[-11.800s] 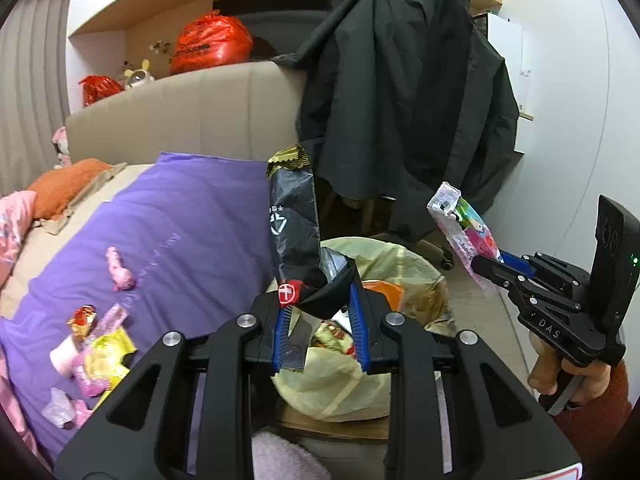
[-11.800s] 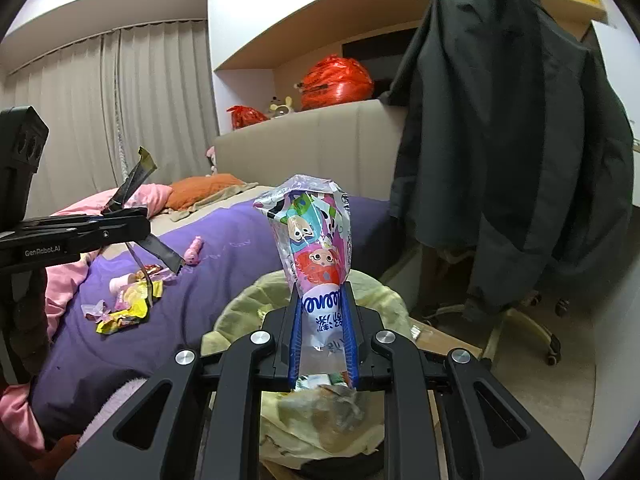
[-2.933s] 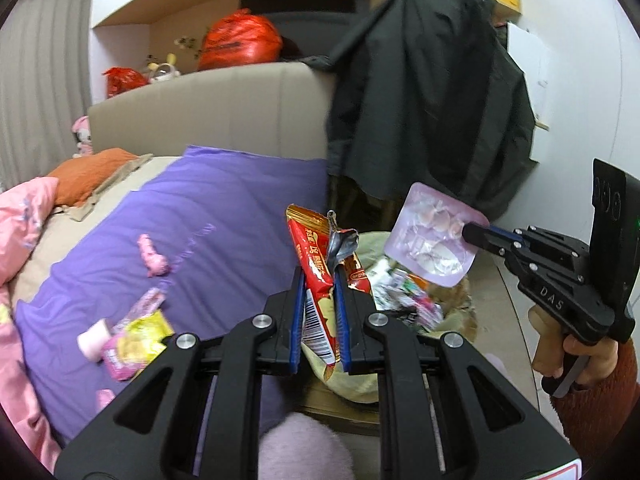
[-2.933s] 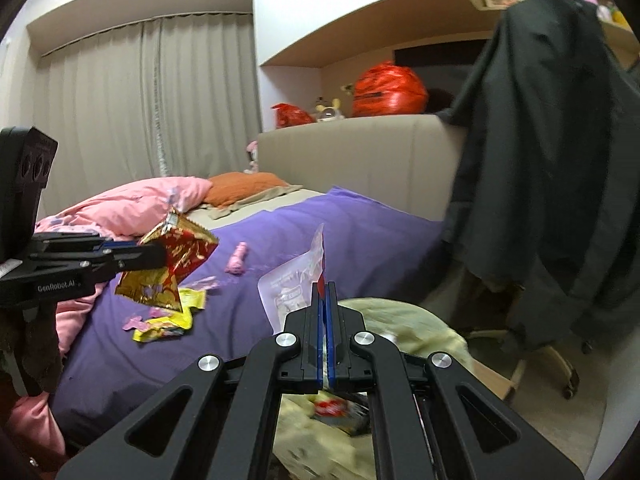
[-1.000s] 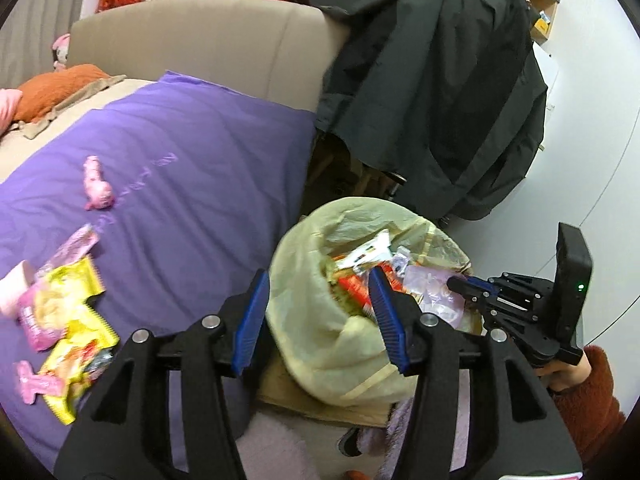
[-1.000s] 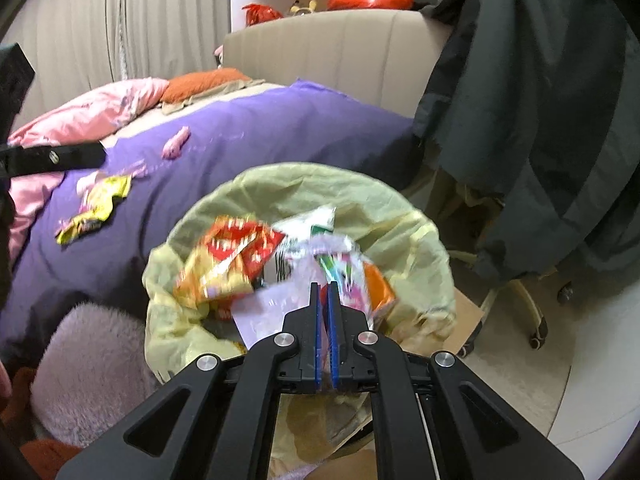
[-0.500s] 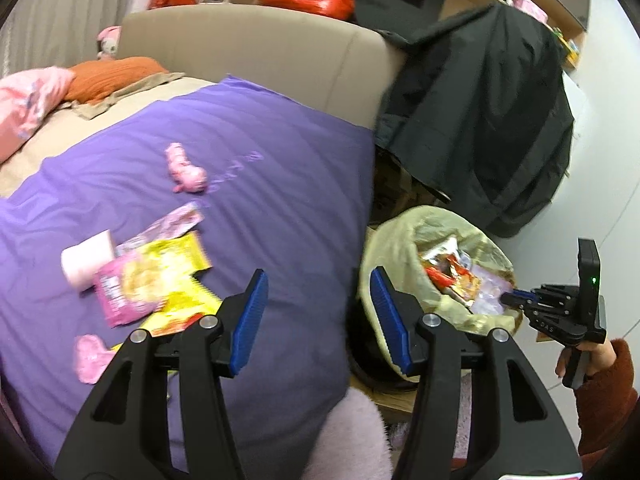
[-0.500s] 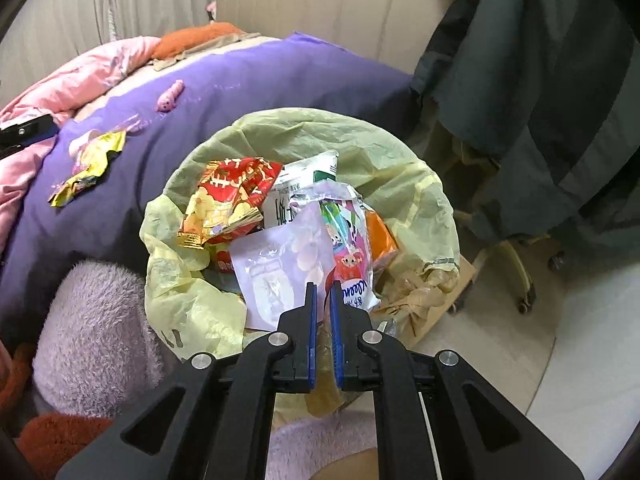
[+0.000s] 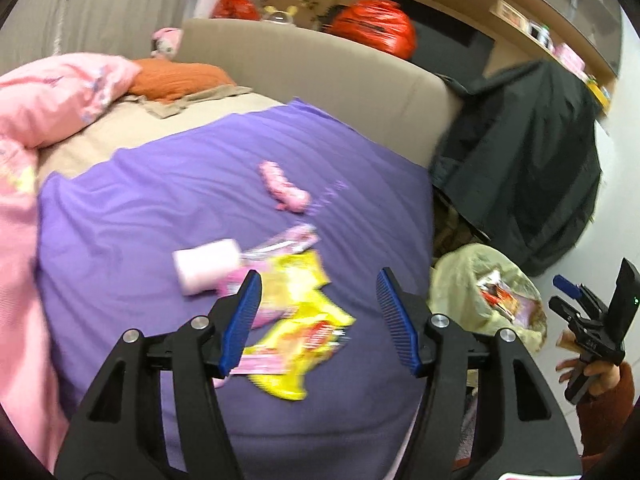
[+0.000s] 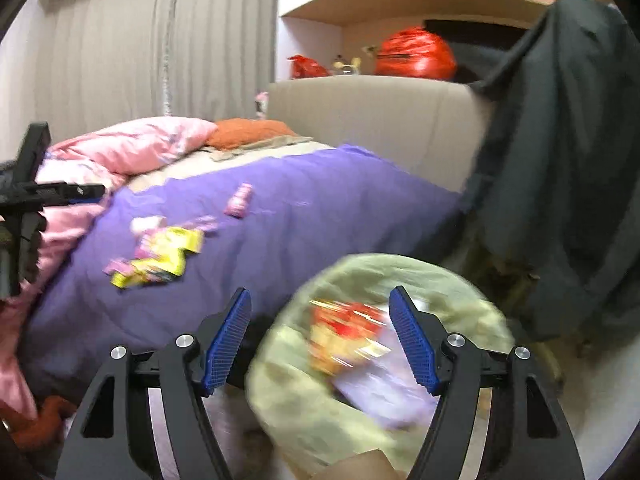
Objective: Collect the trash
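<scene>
The step in hand looks like the turn from dropping to fetching; the left gripper [image 9: 318,322] hangs over the purple bedspread [image 9: 160,184] with its fingers apart and opening wider, nothing between them; the right gripper [image 10: 320,340] is above the trash bag [image 10: 448,280] beside the bed, its fingers spreading wide and empty, with wrappers lying in the bag beneath them.

The trash left to collect lies on the bedspread, well apart from the bag: a yellow wrapper [image 9: 304,320] straight ahead of the left fingers, a pink packet [image 9: 284,242] and a pale pink roll [image 9: 206,266] just beyond it, and a small pink piece [image 9: 284,194] farther up toward the headboard [image 9: 320,80].

The next move, as I judge it, calls for lowering the left fingers around the edge of the yellow wrapper and closing without pinching the cloth; the wrappers overlap, so one may drag another.

Around the bag: a dark jacket [image 10: 560,160] hangs just behind it; a pink quilt [image 9: 48,92] and an orange pillow [image 9: 176,78] lie at the far side of the bed; red bags [image 10: 414,56] sit on the ledge above the headboard; none of these blocks the reach.
</scene>
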`<state>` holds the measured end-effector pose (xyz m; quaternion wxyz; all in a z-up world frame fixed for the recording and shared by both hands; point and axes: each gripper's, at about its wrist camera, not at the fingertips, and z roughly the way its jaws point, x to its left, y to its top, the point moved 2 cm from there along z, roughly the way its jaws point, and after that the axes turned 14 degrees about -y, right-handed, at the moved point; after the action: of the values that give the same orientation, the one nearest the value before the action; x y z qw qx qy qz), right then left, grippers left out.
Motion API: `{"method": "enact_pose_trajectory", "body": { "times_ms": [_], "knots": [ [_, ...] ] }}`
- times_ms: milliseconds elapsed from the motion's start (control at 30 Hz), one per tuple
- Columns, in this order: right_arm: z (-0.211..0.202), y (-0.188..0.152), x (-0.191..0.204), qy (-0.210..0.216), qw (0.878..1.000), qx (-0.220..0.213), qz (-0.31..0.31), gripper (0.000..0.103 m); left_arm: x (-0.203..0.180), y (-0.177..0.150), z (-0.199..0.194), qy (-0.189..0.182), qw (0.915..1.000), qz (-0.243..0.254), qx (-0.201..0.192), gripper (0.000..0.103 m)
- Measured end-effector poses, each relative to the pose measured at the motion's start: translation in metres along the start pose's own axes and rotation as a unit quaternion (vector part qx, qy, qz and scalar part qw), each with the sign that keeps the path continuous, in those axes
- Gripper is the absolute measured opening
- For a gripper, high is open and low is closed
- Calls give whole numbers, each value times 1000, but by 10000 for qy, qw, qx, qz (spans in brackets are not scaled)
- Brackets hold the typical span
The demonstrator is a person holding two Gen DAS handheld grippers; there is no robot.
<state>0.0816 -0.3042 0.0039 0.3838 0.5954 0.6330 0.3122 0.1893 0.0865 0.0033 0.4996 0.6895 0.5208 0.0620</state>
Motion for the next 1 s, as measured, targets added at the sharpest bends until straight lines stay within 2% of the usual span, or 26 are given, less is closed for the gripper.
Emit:
{"method": "enact_pose_trajectory", "body": {
  "times_ms": [167, 267, 333, 433, 467, 567, 667, 767, 900, 1000],
  "knots": [
    [32, 18, 63, 511, 9978, 417, -79, 67, 55, 2, -24, 322, 9987, -396, -59, 57],
    [50, 21, 104, 784, 9947, 537, -385, 67, 80, -3, -29, 356, 9972, -653, -127, 58],
    [58, 21, 129, 957, 9919, 594, -582, 67, 90, -8, -23, 319, 9966, -762, -40, 59],
    [73, 19, 169, 1100, 9858, 865, -927, 64, 103, -24, 0, 247, 9938, -978, 477, 59],
    [76, 17, 177, 1080, 9847, 897, -1029, 55, 106, -28, 5, 289, 9926, -1016, 592, 59],
    [86, 9, 197, 780, 9840, 968, -1275, 54, 98, -47, 23, 508, 9878, -1021, 1059, 59],
    [94, -2, 197, 963, 9828, 1157, -1072, 54, 85, -60, 35, 471, 9844, -1077, 1312, 59],
    [102, -9, 192, 914, 9831, 1411, -718, 54, 74, -67, 41, 430, 9825, -1085, 1453, 59],
    [106, -13, 188, 1505, 9755, 1605, 0, 54, 70, -55, 31, 811, 9865, -903, 1103, 59],
    [113, -10, 194, 1705, 9707, 1669, 275, 54, 79, -48, 21, 1081, 9858, -981, 831, 59]
  ]
}}
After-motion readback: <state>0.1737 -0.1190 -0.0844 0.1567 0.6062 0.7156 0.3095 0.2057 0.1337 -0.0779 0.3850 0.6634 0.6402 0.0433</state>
